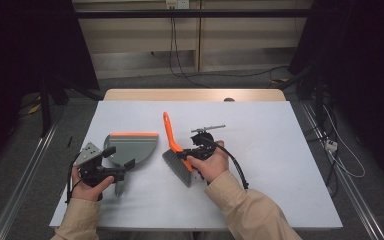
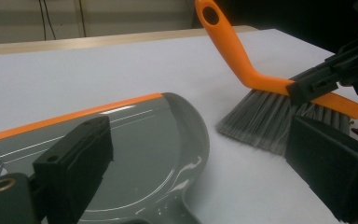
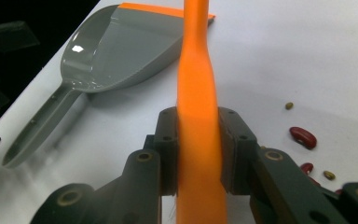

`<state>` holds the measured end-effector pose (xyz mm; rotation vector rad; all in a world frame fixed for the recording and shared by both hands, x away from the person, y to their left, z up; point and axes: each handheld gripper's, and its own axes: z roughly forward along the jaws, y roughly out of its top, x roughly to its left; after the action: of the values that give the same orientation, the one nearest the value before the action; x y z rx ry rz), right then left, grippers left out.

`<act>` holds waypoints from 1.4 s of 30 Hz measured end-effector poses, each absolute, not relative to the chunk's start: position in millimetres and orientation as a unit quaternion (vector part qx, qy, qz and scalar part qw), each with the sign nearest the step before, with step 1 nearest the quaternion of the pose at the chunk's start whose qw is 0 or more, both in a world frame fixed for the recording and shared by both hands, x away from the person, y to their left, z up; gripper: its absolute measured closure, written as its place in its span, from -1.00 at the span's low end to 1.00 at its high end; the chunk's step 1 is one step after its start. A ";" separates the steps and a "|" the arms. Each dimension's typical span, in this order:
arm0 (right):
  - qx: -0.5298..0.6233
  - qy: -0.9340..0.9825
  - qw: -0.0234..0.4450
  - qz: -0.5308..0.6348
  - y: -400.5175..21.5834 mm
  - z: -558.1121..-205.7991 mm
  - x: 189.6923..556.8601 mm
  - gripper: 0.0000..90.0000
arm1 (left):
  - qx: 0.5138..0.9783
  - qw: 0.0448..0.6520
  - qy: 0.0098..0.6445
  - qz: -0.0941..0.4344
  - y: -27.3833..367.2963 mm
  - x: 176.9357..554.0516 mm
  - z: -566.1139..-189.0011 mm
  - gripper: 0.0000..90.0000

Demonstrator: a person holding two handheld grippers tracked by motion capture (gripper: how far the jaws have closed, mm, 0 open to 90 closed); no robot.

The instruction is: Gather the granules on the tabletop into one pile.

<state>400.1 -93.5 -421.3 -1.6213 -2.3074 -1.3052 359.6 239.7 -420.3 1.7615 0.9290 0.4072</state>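
Two grippers: we see the right gripper point(image 3: 198, 149) clamped on the brush point(image 1: 172, 145); the left gripper point(image 1: 117, 170), jaws apart, seemingly straddles the dustpan point(image 1: 132, 147) handle.

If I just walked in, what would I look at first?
Probably the bright orange brush in the middle of the white table, clamped in the right gripper. Next, the grey dustpan with its orange edge, lying left of the brush with the left gripper at its handle. Small red beans lie scattered beside the brush.
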 end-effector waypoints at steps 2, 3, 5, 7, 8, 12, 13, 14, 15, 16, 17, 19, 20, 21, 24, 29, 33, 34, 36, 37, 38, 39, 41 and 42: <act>-0.529 -0.742 0.020 -0.411 -98.9 -422.0 402.6 0.59 | 0.734 0.528 0.391 0.170 240.2 359.5 -420.3 -0.83; -0.531 -0.744 0.017 -0.406 -101.3 -421.8 402.6 0.59 | 0.733 0.528 0.393 0.170 240.1 359.4 -420.4 -0.83; -0.533 -0.745 0.012 -0.401 -107.0 -420.1 402.1 0.59 | 0.736 0.526 0.392 0.171 240.1 359.4 -420.5 -0.83; -0.536 -0.745 0.008 -0.398 -113.8 -418.6 401.5 0.59 | 0.737 0.525 0.390 0.171 239.6 359.6 -420.5 -0.83; -0.538 -0.744 0.007 -0.396 -117.3 -418.2 401.1 0.59 | 0.737 0.525 0.390 0.171 238.9 359.5 -420.6 -0.83; -0.545 -0.741 0.003 -0.393 -129.7 -417.8 398.8 0.59 | 0.737 0.525 0.390 0.170 237.8 359.8 -420.9 -0.83; -0.547 -0.739 0.004 -0.392 -132.2 -417.3 398.0 0.59 | 0.737 0.525 0.390 0.170 237.6 359.8 -421.0 -0.83; -0.547 -0.740 0.002 -0.392 -134.9 -417.1 397.6 0.59 | 0.737 0.525 0.390 0.170 237.4 359.7 -421.0 -0.83; -0.548 -0.740 0.000 -0.391 -137.4 -416.9 397.1 0.59 | 0.737 0.526 0.390 0.169 237.1 359.7 -421.0 -0.83; -0.550 -0.739 0.001 -0.390 -139.5 -416.5 396.5 0.59 | 0.738 0.524 0.389 0.170 237.0 359.7 -421.0 -0.83; -0.550 -0.739 -0.002 -0.389 -141.7 -416.2 396.2 0.59 | 0.739 0.523 0.389 0.170 236.9 359.6 -421.1 -0.83; -0.554 -0.737 -0.004 -0.387 -145.9 -415.6 395.4 0.59 | 0.740 0.521 0.390 0.171 236.6 359.4 -421.1 -0.83; -0.554 -0.737 -0.005 -0.387 -148.1 -415.4 395.2 0.59 | 0.741 0.519 0.390 0.172 236.6 359.3 -421.1 -0.83; -0.555 -0.737 -0.006 -0.386 -150.0 -415.0 394.9 0.59 | 0.742 0.518 0.390 0.172 236.3 359.3 -421.0 -0.82; -0.558 -0.735 -0.011 -0.386 -154.2 -414.6 393.6 0.59 | 0.743 0.515 0.392 0.170 234.9 358.4 -420.6 -0.82; -0.557 -0.725 0.005 -0.404 -158.9 -414.1 392.7 0.60 | 0.751 0.505 0.392 0.167 232.6 357.0 -419.3 -0.82; -0.549 -0.717 0.013 -0.429 -158.3 -406.8 392.3 0.60 | 0.755 0.495 0.396 0.167 230.6 354.9 -418.5 -0.82; -0.545 -0.717 0.011 -0.434 -159.0 -403.9 393.0 0.60 | 0.755 0.494 0.397 0.166 230.7 354.6 -418.4 -0.82; -0.534 -0.719 0.001 -0.445 -161.5 -397.3 396.0 0.60 | 0.755 0.495 0.399 0.164 231.7 354.2 -418.2 -0.82; -0.532 -0.719 -0.004 -0.447 -163.5 -394.3 398.2 0.59 | 0.753 0.496 0.400 0.164 232.5 354.3 -418.3 -0.82; -0.525 -0.721 -0.011 -0.452 -165.4 -391.7 400.9 0.59 | 0.751 0.498 0.402 0.164 233.0 354.5 -418.4 -0.82; -0.511 -0.727 -0.020 -0.458 -167.3 -389.9 404.4 0.60 | 0.752 0.496 0.403 0.164 234.2 354.9 -418.4 -0.82; -0.494 -0.739 -0.034 -0.457 -170.6 -386.7 411.1 0.59 | 0.748 0.499 0.405 0.164 235.1 355.2 -419.2 -0.82; -0.475 -0.749 -0.045 -0.459 -171.0 -386.0 414.8 0.59 | 0.750 0.497 0.404 0.164 235.8 355.5 -419.4 -0.82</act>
<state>414.8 -171.0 -386.0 -1.5357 -2.4251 -1.4867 355.5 235.8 -419.4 1.8155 0.9792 0.3962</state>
